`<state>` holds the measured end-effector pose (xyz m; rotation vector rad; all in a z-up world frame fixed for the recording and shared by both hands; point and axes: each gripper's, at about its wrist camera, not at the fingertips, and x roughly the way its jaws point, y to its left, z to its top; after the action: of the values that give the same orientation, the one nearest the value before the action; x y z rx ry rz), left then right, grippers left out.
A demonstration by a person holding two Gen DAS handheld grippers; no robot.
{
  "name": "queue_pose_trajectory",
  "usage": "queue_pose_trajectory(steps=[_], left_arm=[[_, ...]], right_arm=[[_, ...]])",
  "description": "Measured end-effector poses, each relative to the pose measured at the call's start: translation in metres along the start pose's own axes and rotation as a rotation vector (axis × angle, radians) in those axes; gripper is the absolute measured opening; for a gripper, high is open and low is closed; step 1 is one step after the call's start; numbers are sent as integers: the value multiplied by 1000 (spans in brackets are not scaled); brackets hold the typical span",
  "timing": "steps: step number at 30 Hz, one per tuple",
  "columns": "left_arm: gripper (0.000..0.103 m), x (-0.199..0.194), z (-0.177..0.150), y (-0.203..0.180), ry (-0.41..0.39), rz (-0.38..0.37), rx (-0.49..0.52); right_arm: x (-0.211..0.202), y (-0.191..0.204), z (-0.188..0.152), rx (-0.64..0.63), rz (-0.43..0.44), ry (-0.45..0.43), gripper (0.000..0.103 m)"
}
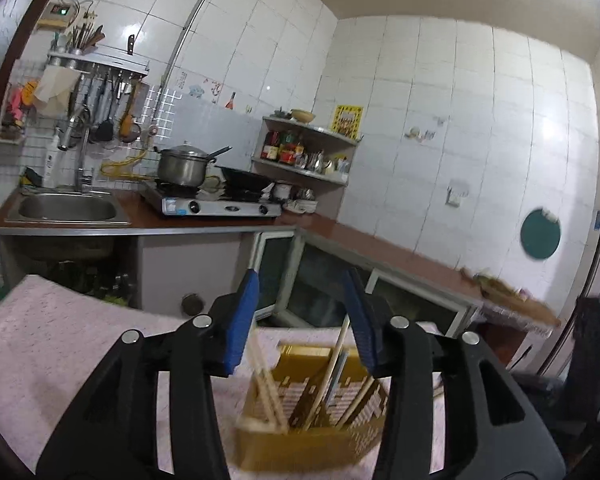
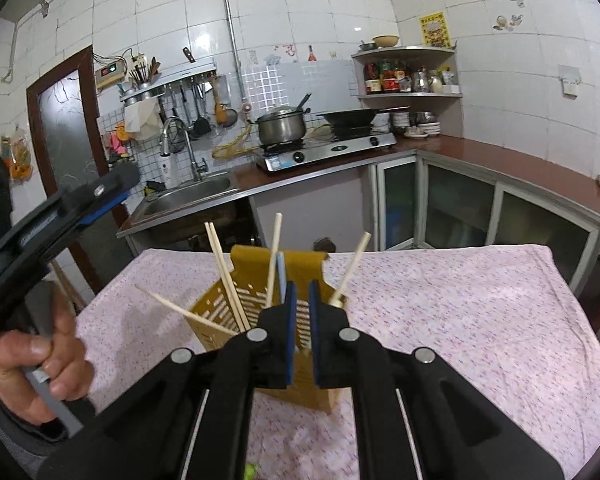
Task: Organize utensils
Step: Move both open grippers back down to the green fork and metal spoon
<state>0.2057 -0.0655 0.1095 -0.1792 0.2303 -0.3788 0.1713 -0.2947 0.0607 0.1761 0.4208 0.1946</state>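
Note:
A yellow slotted utensil basket [image 2: 220, 312] stands on the table with the pink flowered cloth [image 2: 460, 320]. Several wooden chopsticks [image 2: 224, 268] and a pale blue handle [image 2: 281, 276] stick up out of it. My right gripper [image 2: 302, 286] hovers just over the basket's near side, its blue pads almost together with nothing between them. In the left wrist view the basket [image 1: 300, 440] and its chopsticks [image 1: 332, 364] lie below my left gripper [image 1: 301, 276], which stands open and empty. A person's hand [image 2: 32, 360] holds that gripper at the left.
Beyond the table runs an L-shaped brown counter [image 2: 500, 160] with a steel sink [image 2: 188, 196], a gas stove [image 2: 332, 150] carrying a pot [image 2: 280, 126] and a wok [image 2: 352, 118], and a corner shelf [image 2: 412, 76] of bottles. Cupboard doors [image 2: 456, 208] face the table.

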Motion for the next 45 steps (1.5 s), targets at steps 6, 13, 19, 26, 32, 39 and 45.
queue_pose_trajectory(steps=[6,13,19,26,32,39,45], left_arm=[[49,-39,-39,-2,105,71,46],[56,-73,-105,1,299,166,37],[59,-98,-164,16,472,201,5],[63,-97,-190,13,569,182,-9],[65,-86,-194,17,606,190,-34],[67,-70,-198,14,628,182,-32],[67,-58,-199,12,645,181,-29]], right_arm=[[-27,-7,-27,20,-92,18,40],[-49,-9,-90,51,-118,117,40],[-50,-2,-152,70,-97,251,39],[-33,13,-178,64,-93,323,39],[-13,28,-192,43,-79,386,39],[2,36,-196,41,-51,424,37],[10,41,-199,-23,-87,432,14]])
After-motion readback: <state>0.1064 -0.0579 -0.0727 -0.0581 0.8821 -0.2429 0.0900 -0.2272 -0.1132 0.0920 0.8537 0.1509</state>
